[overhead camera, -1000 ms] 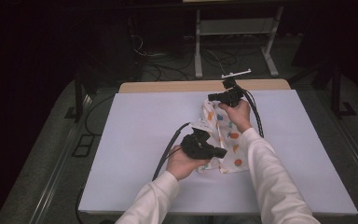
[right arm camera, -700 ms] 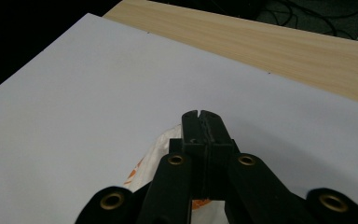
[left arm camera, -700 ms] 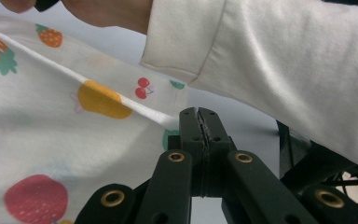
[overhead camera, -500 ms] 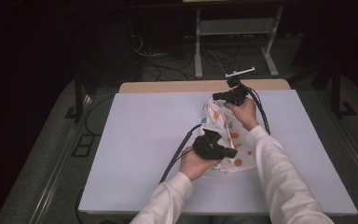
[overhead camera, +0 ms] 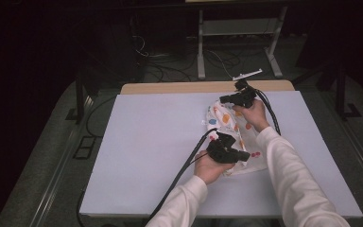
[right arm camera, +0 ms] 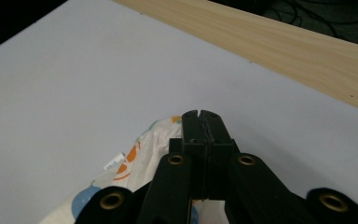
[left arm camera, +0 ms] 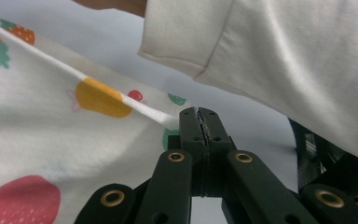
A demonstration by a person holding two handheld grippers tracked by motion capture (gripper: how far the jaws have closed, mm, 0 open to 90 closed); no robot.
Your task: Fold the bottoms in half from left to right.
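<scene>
The fruit-print cloth [overhead camera: 234, 137] lies on the white counter [overhead camera: 146, 142], its long axis running near to far. The left tool [overhead camera: 238, 156] pinches its near edge, jaws fully closed; the right tool [overhead camera: 227, 99] pinches the far end likewise.

Cream-white long sleeves on both arms, the cuff [left arm camera: 182, 60] showing a stitched hem up close. Each hand carries matte black tongs: left tongs [left arm camera: 199, 122], right tongs [right arm camera: 200, 122], built of angular link bars dotted with brass-ringed pivot screws, ridged pads down the inner faces. A black cable [overhead camera: 179, 177] trails off toward 7 o'clock; another cable [overhead camera: 270, 111] runs toward 5 o'clock.
</scene>
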